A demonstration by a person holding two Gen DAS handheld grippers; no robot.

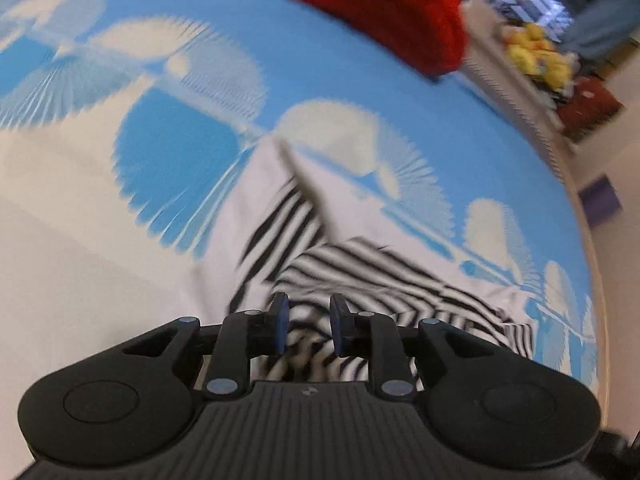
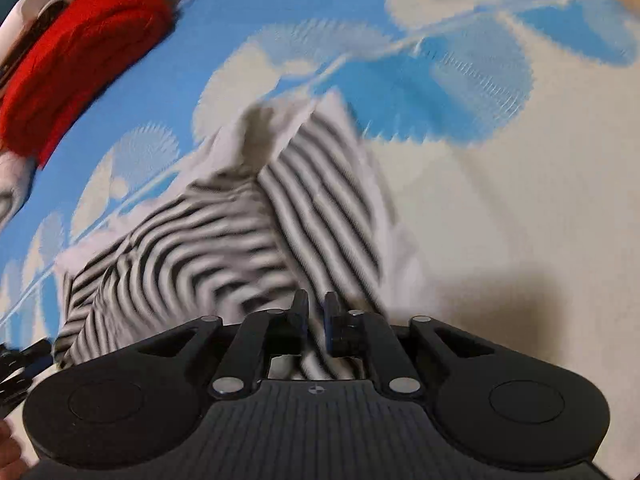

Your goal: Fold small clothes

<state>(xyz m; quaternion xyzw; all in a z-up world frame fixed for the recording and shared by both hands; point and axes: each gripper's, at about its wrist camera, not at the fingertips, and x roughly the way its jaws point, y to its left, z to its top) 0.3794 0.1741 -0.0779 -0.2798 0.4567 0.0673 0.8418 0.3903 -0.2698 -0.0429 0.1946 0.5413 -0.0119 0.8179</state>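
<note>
A small white garment with black stripes lies crumpled and partly folded on a blue-and-white patterned bedsheet. My left gripper hovers just over its near edge, open, the pads apart and the striped cloth showing through the gap below them. In the right wrist view the same garment spreads up and to the left, one flap folded over. My right gripper is above its near edge, open by a narrow gap, with the stripes visible between the fingers. Both views are motion-blurred.
A red fabric bundle lies at the far end of the bedsheet. Beyond the bed edge are yellow items on a low shelf. Black parts of the other gripper show at the left edge.
</note>
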